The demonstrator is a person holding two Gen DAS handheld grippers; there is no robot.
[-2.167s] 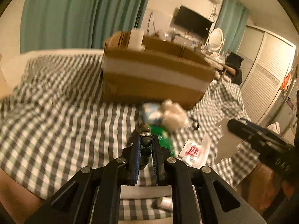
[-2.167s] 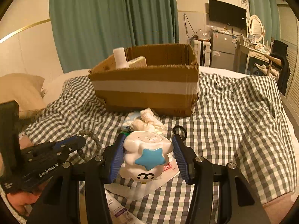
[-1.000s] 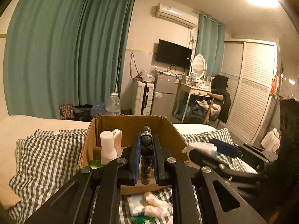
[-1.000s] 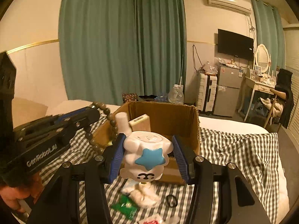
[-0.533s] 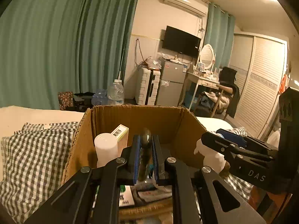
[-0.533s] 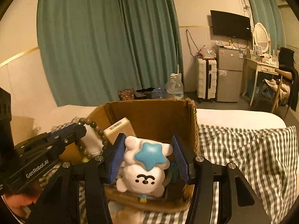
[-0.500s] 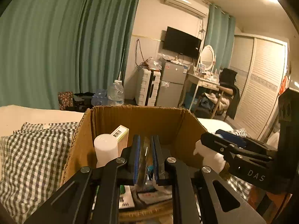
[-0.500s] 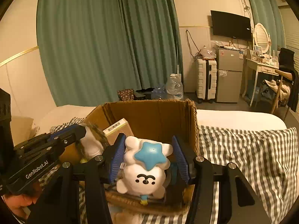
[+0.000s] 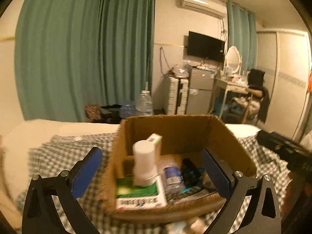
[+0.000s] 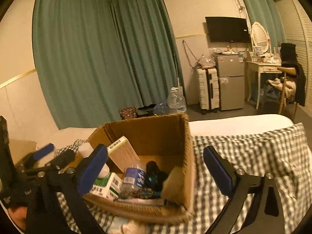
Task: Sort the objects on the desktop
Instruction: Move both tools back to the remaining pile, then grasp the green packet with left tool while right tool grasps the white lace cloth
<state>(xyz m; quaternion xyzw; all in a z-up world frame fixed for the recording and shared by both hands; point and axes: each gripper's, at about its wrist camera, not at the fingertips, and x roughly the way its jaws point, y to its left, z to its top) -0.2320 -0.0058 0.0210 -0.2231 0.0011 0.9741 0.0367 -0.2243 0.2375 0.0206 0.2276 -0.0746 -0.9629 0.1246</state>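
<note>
In the left wrist view the left hand-held gripper gapes empty before the cardboard box on the checked bed, a white bottle upright inside; the right wrist view shows the right hand-held gripper likewise spread, the box's right wall between its fingers.

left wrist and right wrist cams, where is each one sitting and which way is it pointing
Left wrist view: sits behind the open left gripper, looks forward and slightly down into the cardboard box; the right gripper's dark body shows at the right edge.
Right wrist view: sits behind the open right gripper, looks past the box's right wall toward the checkered blanket; the left gripper shows at lower left.
Shared: the box, white bottle, green curtains, television.
</note>
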